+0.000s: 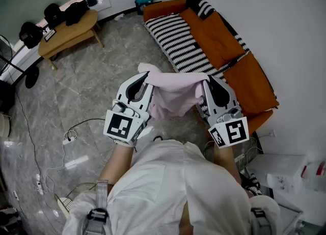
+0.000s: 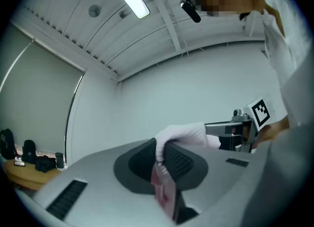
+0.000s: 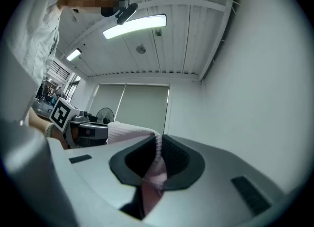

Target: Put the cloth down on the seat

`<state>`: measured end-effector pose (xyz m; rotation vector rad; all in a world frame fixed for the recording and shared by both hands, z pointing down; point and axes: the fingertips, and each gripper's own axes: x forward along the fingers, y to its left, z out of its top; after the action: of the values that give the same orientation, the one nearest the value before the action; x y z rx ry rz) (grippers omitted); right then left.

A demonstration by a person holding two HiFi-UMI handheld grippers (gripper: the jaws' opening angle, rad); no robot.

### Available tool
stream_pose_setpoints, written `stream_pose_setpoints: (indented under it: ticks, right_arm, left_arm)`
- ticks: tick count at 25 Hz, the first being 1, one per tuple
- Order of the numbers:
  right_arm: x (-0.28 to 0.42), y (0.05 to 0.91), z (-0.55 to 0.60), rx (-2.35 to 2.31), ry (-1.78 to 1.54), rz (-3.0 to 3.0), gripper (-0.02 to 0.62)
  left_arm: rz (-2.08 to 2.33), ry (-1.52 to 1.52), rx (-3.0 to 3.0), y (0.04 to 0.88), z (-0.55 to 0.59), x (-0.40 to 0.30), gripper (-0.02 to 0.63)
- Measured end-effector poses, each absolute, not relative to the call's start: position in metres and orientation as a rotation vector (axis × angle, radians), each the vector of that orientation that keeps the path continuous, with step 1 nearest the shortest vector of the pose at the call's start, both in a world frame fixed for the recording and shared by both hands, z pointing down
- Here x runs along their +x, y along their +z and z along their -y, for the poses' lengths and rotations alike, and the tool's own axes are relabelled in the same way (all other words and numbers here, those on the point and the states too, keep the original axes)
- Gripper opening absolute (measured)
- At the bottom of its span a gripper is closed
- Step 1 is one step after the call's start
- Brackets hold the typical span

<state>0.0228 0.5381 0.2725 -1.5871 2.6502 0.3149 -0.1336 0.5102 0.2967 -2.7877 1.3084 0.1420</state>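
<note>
A pale pink cloth (image 1: 175, 94) hangs stretched between my two grippers in front of the person's chest. My left gripper (image 1: 140, 82) is shut on its left top corner, and the cloth (image 2: 176, 135) runs out from between those jaws. My right gripper (image 1: 213, 87) is shut on the right top corner, where the cloth (image 3: 140, 135) pokes up between the jaws. Both gripper views point up at the ceiling. The orange sofa seat (image 1: 216, 38) lies ahead and to the right, partly covered by a black-and-white striped blanket (image 1: 178, 40).
A low wooden table (image 1: 69, 30) with black bags stands at the far left. Cables and a power strip (image 1: 69, 137) lie on the grey marble floor. A white box (image 1: 285, 170) sits at the right by the wall. A fan base (image 1: 30, 76) stands left.
</note>
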Motion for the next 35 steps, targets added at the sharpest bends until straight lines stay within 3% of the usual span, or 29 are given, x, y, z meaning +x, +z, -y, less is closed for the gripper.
stream_pose_setpoints:
  ticks: [22,35]
  right_arm:
    - [0.015,0.3,-0.497,-1.558,0.139,-2.687,0.051]
    - [0.056,0.325,-0.351,-1.41,0.075,-2.774,0.049]
  left_arm:
    - [-1.244,0.195,-2.821,0.311,-0.473,-0.136,0.044]
    - [-1.388,-0.034,-2.833,0.347,-0.347,-0.1,0.044]
